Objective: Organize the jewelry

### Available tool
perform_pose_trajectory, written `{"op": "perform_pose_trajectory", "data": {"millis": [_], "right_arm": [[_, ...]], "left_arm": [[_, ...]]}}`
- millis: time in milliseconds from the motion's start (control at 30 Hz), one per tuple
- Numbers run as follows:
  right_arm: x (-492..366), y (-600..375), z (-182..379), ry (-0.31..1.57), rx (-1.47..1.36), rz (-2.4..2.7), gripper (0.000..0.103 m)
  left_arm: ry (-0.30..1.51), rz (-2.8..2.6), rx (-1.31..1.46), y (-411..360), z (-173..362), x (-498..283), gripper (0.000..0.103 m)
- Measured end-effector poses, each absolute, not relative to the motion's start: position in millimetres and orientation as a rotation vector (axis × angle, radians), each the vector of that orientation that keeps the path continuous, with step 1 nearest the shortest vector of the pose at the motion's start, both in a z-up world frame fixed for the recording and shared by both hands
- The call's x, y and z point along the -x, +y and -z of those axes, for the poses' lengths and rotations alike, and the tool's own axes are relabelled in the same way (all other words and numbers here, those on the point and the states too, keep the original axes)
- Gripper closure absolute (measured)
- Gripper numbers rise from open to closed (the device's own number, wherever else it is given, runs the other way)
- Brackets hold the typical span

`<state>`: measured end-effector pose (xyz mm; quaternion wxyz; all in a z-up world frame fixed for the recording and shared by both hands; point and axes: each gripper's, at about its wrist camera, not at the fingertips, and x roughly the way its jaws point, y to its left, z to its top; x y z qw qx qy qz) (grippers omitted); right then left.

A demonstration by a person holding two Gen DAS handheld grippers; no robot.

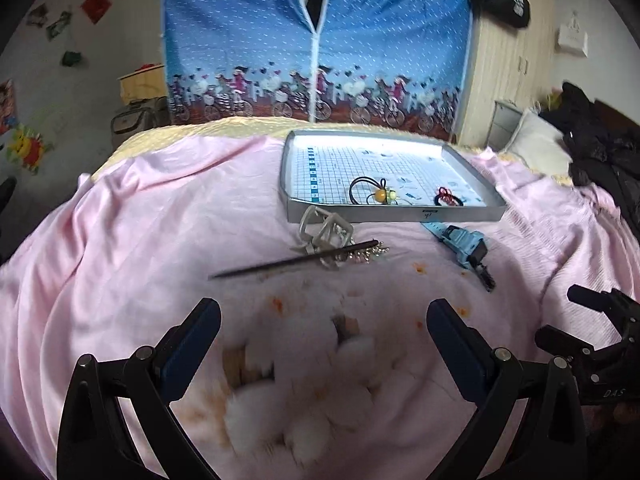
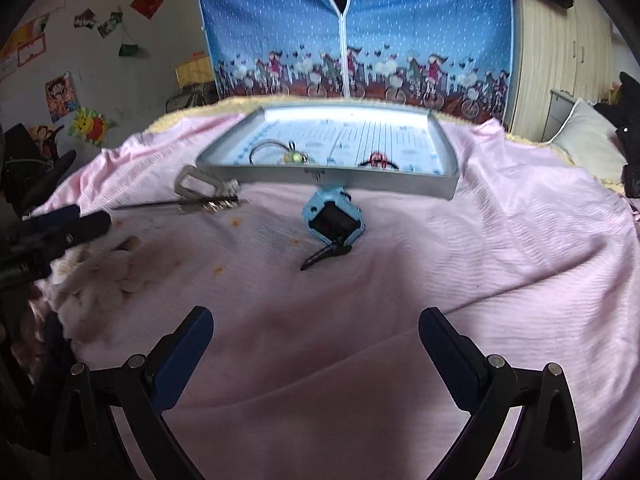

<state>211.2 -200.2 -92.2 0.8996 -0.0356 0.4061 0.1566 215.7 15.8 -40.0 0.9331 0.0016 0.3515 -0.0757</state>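
Two wide-open grippers above a pink bedsheet (image 2: 440, 240) strewn with jewelry.

The left gripper (image 1: 324, 340) and right gripper (image 2: 316, 344) both hold nothing, fingers spread. At frame centre lie a dark hair stick (image 1: 296, 260), a clear hair claw (image 1: 324, 232) and a blue watch (image 2: 334, 216); above them, a grey tray (image 1: 396, 213) holds two hair ties (image 1: 380, 192).

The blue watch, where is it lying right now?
The blue watch lies on the pink sheet just in front of the tray, outside it, with a black hair clip at its near end.
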Motion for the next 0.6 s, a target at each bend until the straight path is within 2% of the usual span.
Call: {"op": "perform_pose_trajectory", "data": {"millis": [133,533,600], "right_arm": [[-235,-196,107,0.888,0.054,-0.345,0.0],[-293,-181,115,0.809,0.131,-0.415,0.0],[-302,-182,117,0.816,0.125,-0.431,0.0]], "left_arm": [[0.767,0.193,-0.111,16,43,-242,0.002],[0.971,0.29,-0.3,27,75,-318,0.003],[0.997,0.318,-0.341,25,81,-327,0.008]]}}
